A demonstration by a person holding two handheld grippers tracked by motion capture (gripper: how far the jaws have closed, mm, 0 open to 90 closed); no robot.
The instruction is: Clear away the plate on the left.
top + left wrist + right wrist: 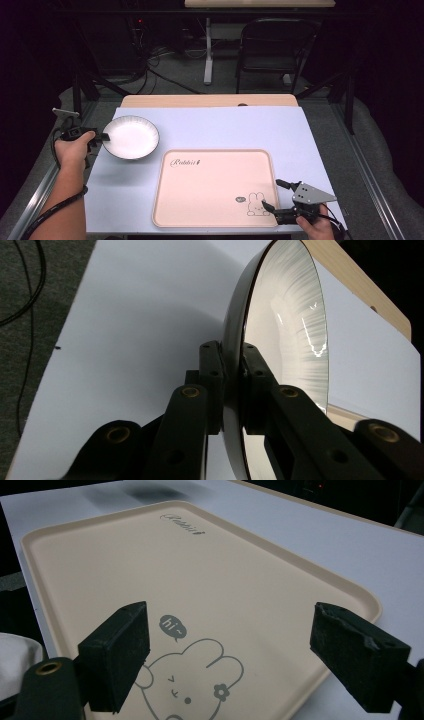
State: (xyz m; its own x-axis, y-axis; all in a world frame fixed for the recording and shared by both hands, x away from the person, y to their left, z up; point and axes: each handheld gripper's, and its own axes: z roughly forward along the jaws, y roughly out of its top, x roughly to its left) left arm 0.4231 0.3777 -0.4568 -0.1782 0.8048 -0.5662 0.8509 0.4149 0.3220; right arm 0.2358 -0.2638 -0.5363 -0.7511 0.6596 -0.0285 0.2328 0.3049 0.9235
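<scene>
Nearest you, your right claw (278, 195) hangs over the near right corner of the shallow beige plastic tray with the printed rabbit (215, 170). Its jaws stand wide apart with nothing between them; in the right gripper view the black foam pads (117, 652) frame the rabbit drawing (192, 682) just ahead, and the tray's rim (350, 587) runs off beyond the right-hand pad.

Farther out, your left claw (102, 136) is clamped on the near rim of the round white ribbed bowl with the dark outer edge (131, 137). In the left gripper view the jaws pinch that bowl's rim (232, 385) from both sides, one pad against the dark underside and one against the glossy white inside. From that claw, the bowl extends straight ahead and the tray lies ahead and off to its right, with bare pale blue table covering (220, 125) between them. Whether the bowl is lifted clear of the covering or only resting on it, I cannot tell.

I judge that you are at the carrying step: the bowl is gripped but not yet on the tray. The next move calls for keeping the pinch firm, as a thin rim can pivot between the pads, then travelling right and toward you until the bowl is above the tray's open floor. Keep your right claw clear of that landing spot.
</scene>
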